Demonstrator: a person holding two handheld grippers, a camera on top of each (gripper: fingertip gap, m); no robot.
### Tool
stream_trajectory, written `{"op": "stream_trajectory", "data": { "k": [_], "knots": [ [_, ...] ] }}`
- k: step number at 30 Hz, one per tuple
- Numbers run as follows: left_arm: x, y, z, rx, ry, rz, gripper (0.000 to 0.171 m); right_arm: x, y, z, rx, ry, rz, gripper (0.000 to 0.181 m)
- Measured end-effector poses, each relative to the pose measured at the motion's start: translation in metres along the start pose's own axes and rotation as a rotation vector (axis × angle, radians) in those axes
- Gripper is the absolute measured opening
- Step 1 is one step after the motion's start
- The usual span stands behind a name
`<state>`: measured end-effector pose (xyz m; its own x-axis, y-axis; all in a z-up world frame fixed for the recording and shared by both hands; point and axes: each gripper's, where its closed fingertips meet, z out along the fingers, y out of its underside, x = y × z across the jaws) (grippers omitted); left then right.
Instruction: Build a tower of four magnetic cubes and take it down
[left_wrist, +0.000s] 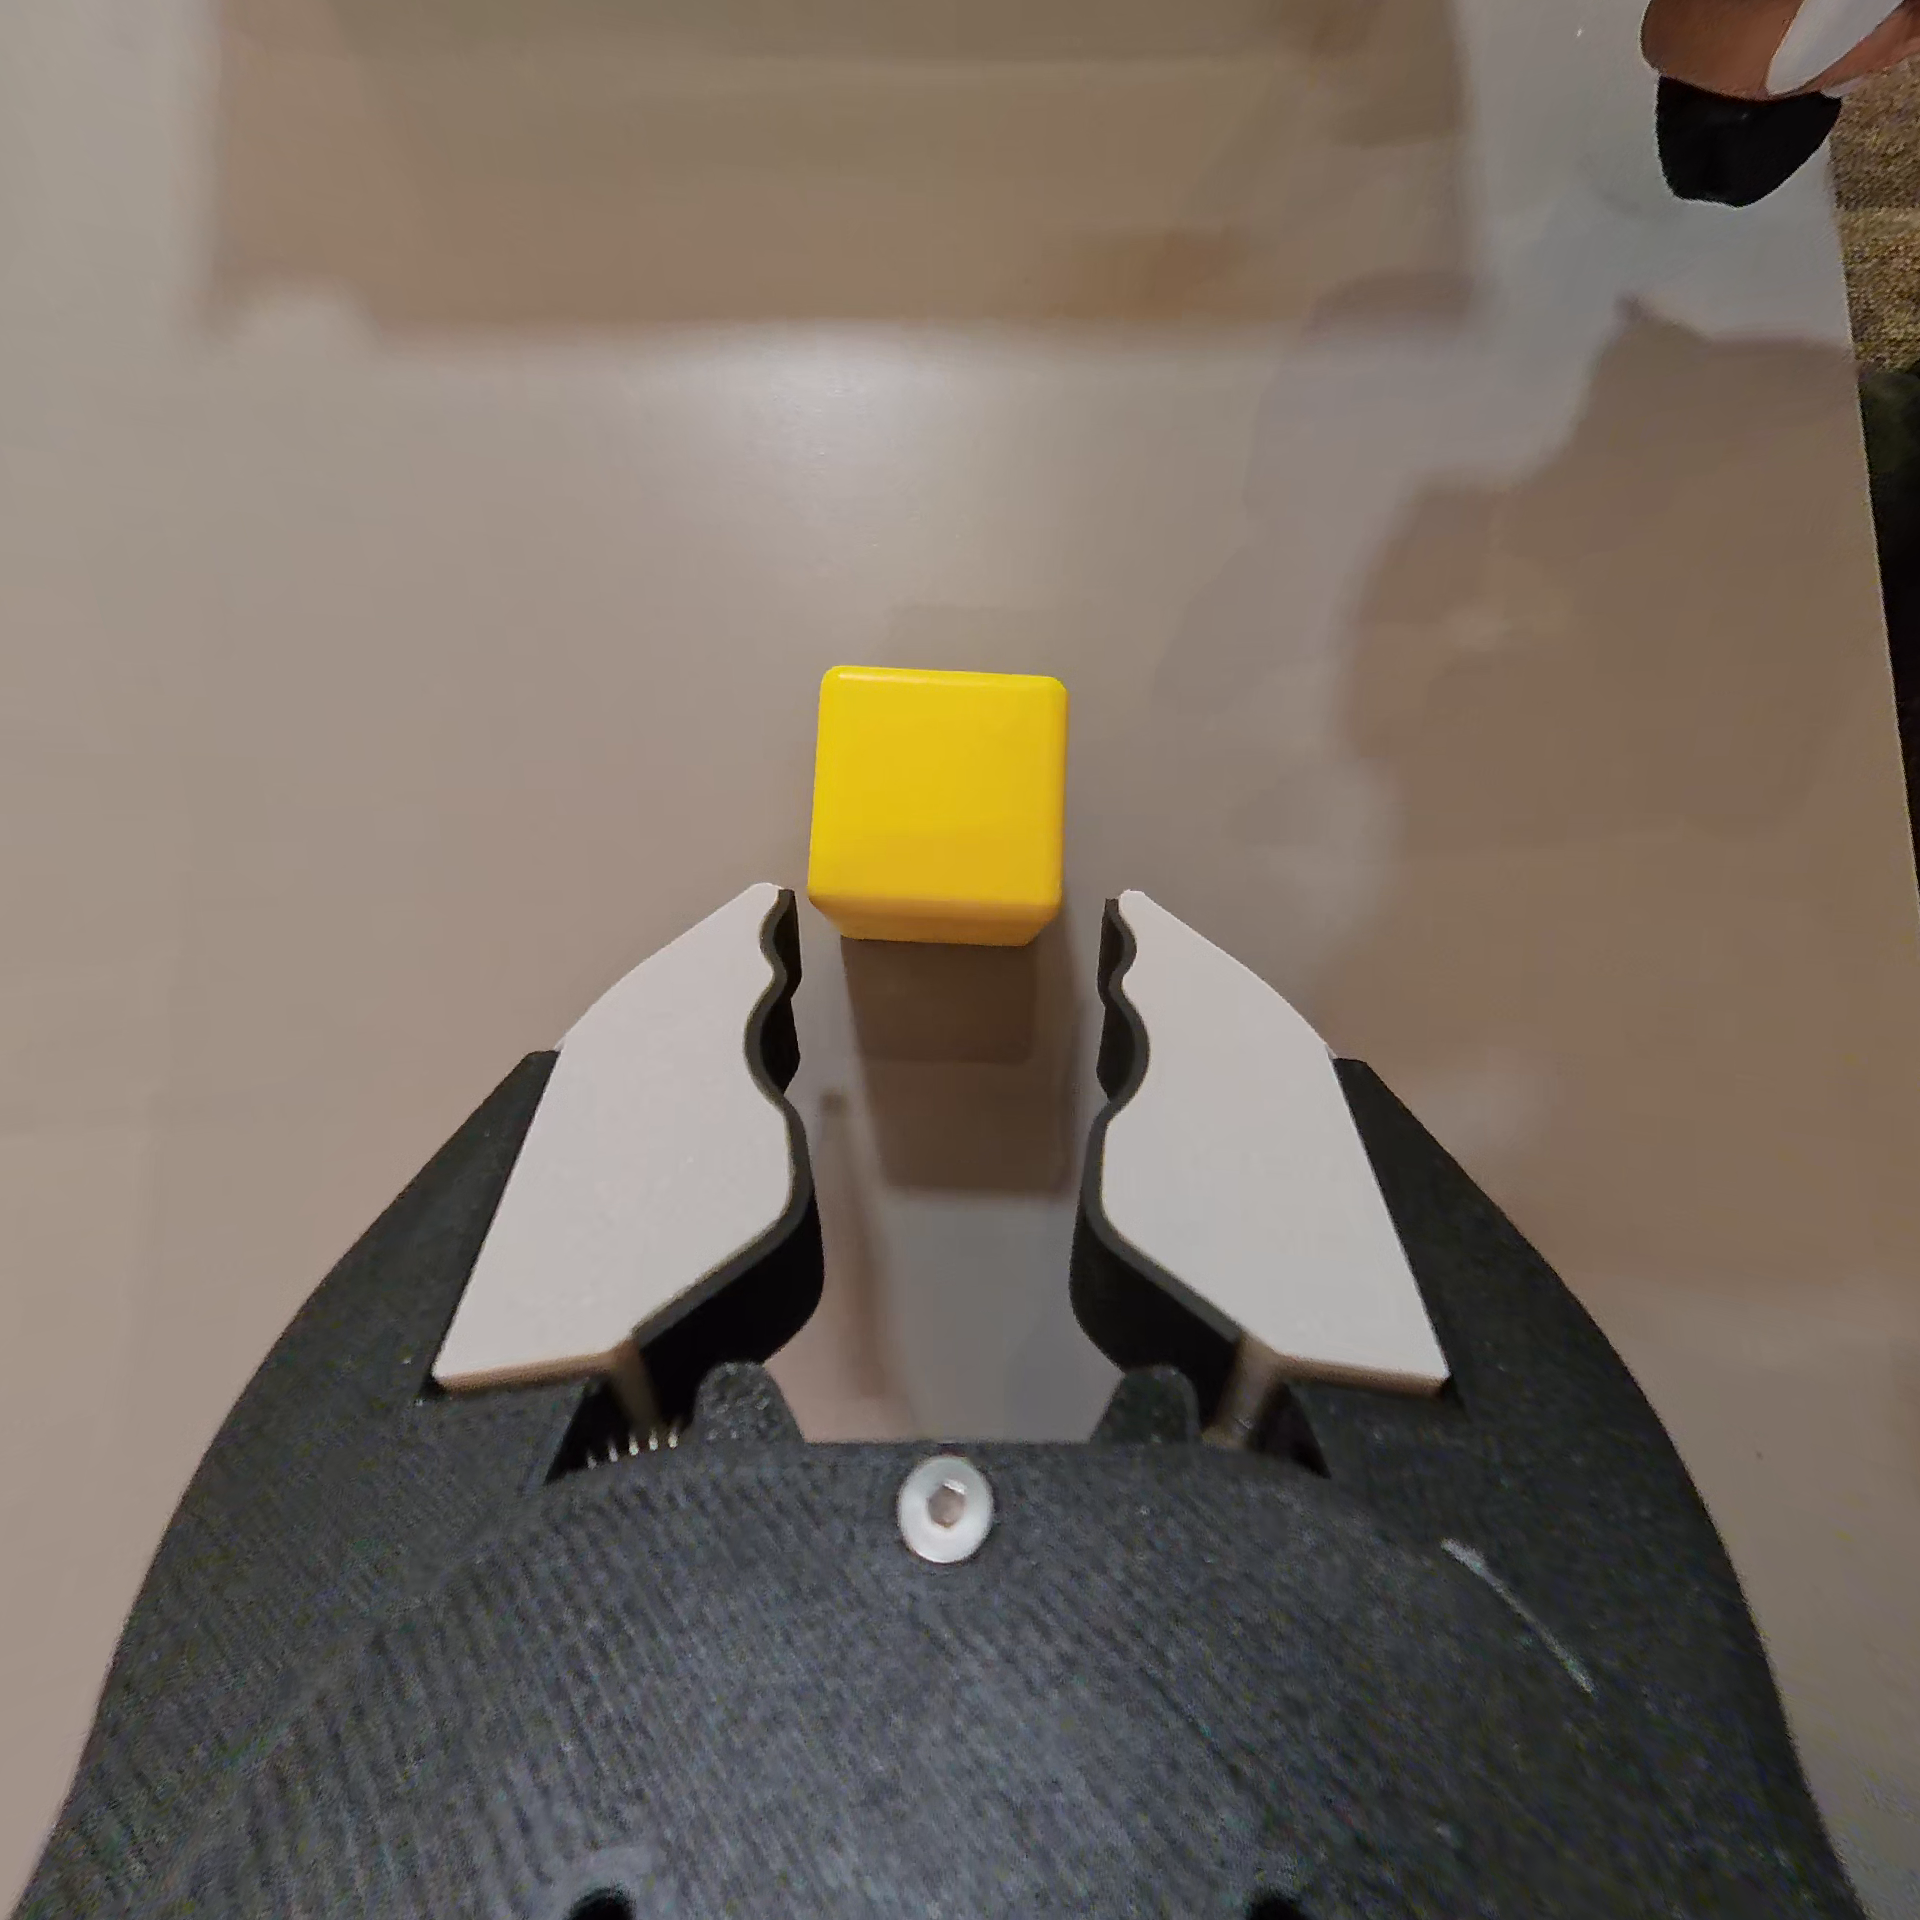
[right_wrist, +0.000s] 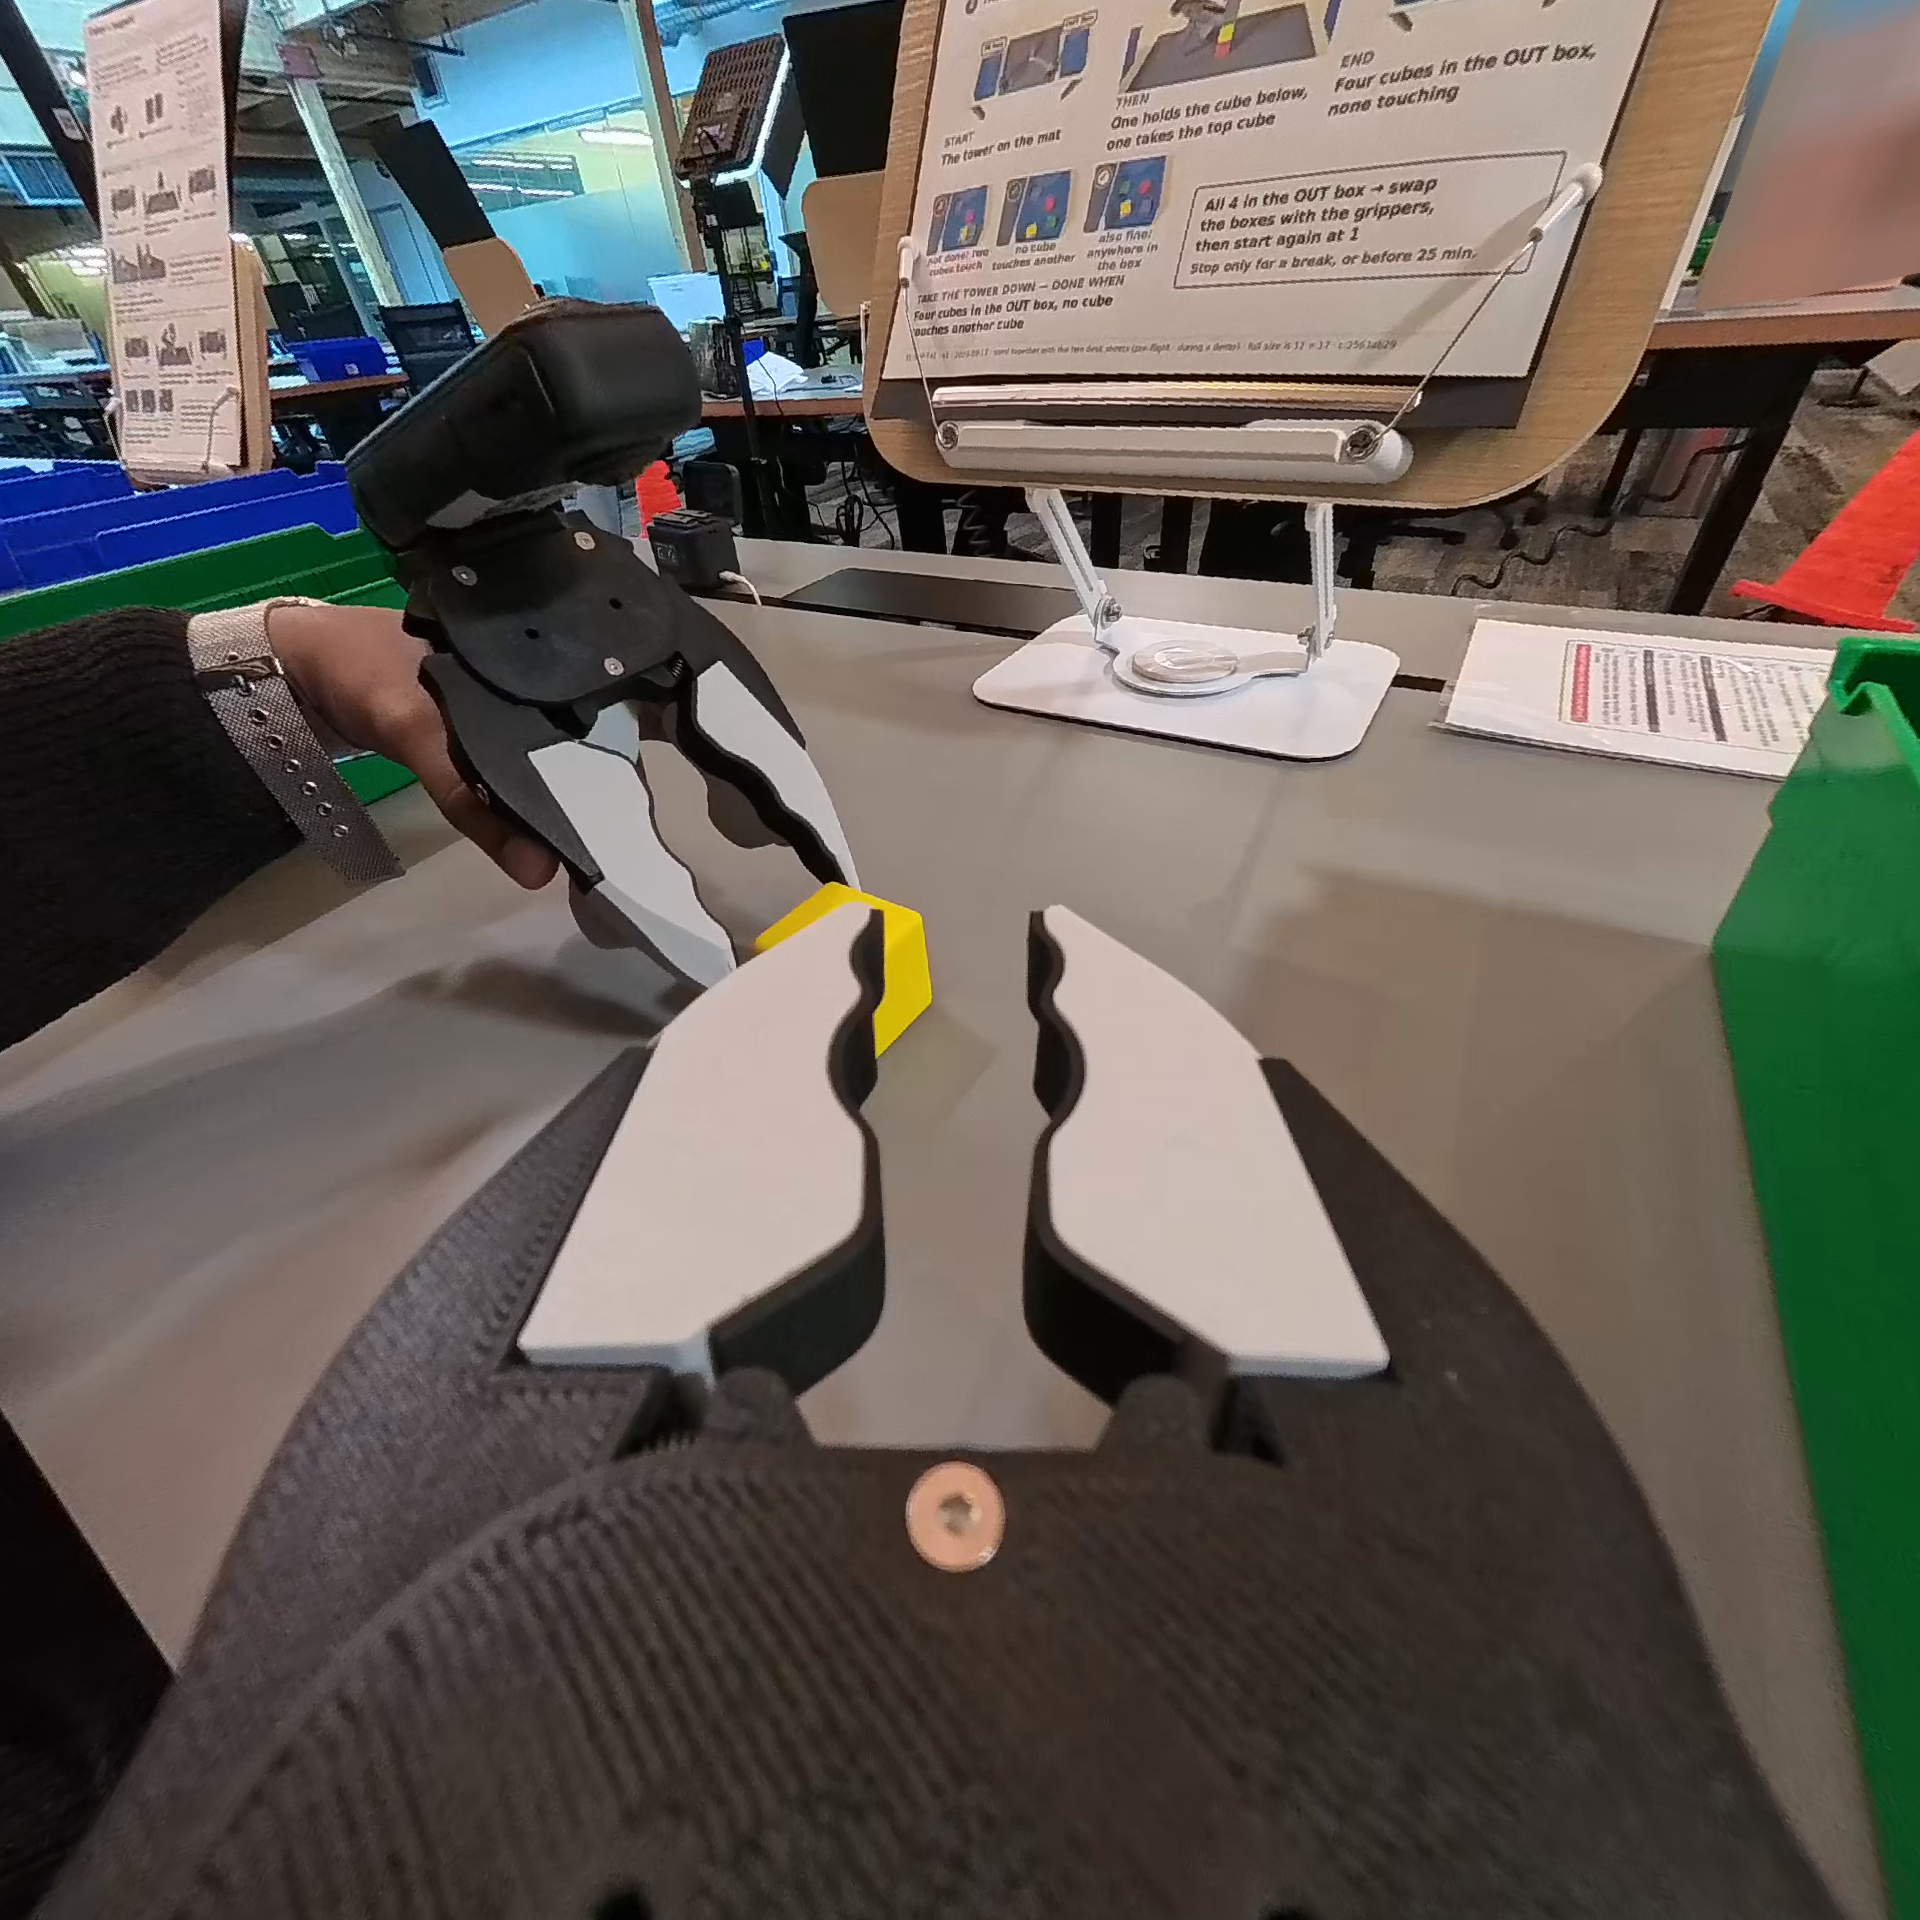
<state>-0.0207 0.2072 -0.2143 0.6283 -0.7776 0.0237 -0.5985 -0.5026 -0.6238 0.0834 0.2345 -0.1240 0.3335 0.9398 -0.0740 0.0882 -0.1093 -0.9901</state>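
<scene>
One yellow cube (left_wrist: 938, 805), unlabelled.

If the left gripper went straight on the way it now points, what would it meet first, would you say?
Most likely the yellow cube. It sits on the grey table just past the tips of the left gripper, roughly centred on the gap between its open fingers. They look apart, not touching, though depth is hard to judge.
</scene>
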Motion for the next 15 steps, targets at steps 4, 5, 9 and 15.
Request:
{"op": "stream_trajectory", "data": {
  "k": [4,5,9,15],
  "knots": [
    [-0.001,0.000,-0.001,-0.001,-0.004,-0.001,0.056,0.000,0.000,0.000,-0.001,-0.002,0.000,0.027],
    [-0.001,0.000,-0.001,-0.001,-0.006,-0.001,0.056,-0.001,0.000,0.000,-0.002,-0.003,0.000,0.027],
    [-0.004,0.000,-0.002,0.000,-0.023,0.000,0.056,-0.001,0.001,0.000,-0.004,-0.005,-0.002,0.027],
    [-0.020,0.002,-0.025,0.018,-0.098,-0.017,0.057,-0.002,0.002,0.000,-0.009,-0.009,-0.012,0.027]
  ]
}}
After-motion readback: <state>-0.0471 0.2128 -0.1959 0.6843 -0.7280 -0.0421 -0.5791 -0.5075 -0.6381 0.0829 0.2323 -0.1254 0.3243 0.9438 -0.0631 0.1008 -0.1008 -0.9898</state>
